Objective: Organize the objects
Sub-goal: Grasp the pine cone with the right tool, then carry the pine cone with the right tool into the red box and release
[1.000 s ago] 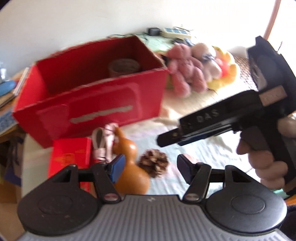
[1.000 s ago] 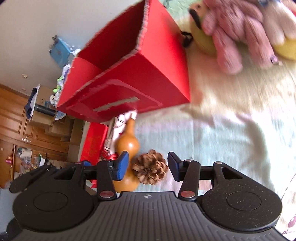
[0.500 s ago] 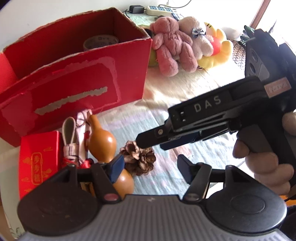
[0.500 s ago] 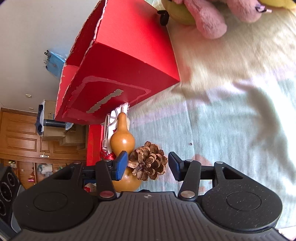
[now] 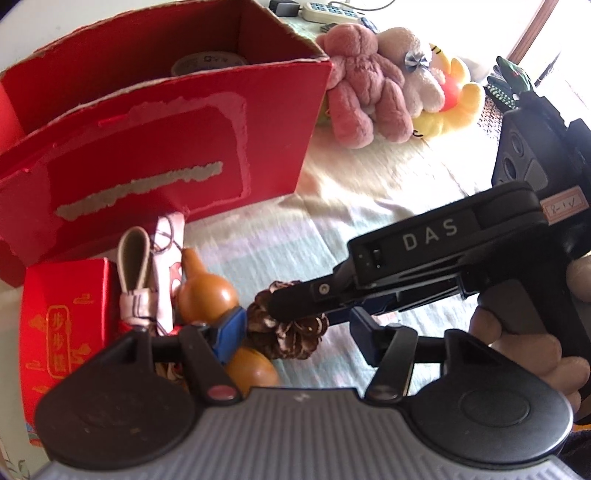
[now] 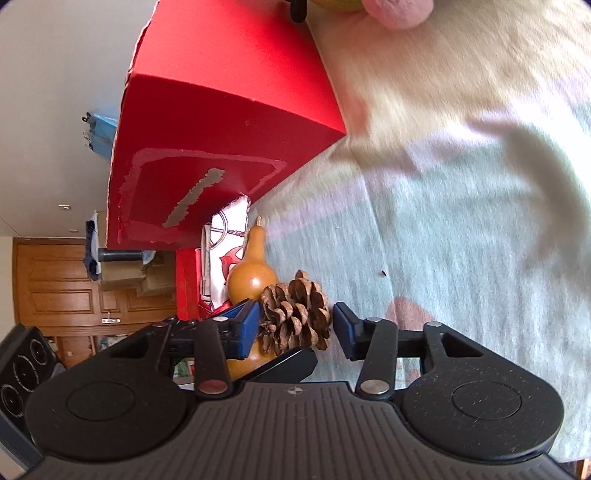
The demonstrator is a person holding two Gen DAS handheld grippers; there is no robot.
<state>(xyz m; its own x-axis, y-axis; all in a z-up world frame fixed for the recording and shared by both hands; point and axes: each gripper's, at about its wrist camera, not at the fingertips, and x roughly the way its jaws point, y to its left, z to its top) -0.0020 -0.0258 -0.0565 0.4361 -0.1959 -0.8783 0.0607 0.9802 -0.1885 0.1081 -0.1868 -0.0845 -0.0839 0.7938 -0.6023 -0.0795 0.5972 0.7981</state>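
A brown pine cone [image 6: 295, 314] lies on the pale cloth beside an orange gourd [image 6: 251, 273]. My right gripper [image 6: 295, 328] is open with its blue pads on either side of the cone. The left pad looks to touch the scales, and the right pad stands a little apart. In the left wrist view the right gripper [image 5: 306, 306] reaches in from the right over the pine cone [image 5: 295, 336], held by a hand [image 5: 517, 339]. My left gripper [image 5: 295, 332] is open just before the cone, holding nothing, its left pad in front of the gourd [image 5: 207, 291].
A big open red box [image 5: 166, 147] with a tape roll [image 5: 207, 61] inside stands behind. A small red box [image 5: 62, 321] and a pink-and-white pouch [image 5: 162, 258] lie left of the gourd. Plush toys [image 5: 369, 92] sit at the back right, a power strip [image 5: 325, 11] beyond.
Both grippers have come down and closer to the pine cone. The right gripper's fingers, which were short of the cone, now straddle it. The cone and gourd have not moved.
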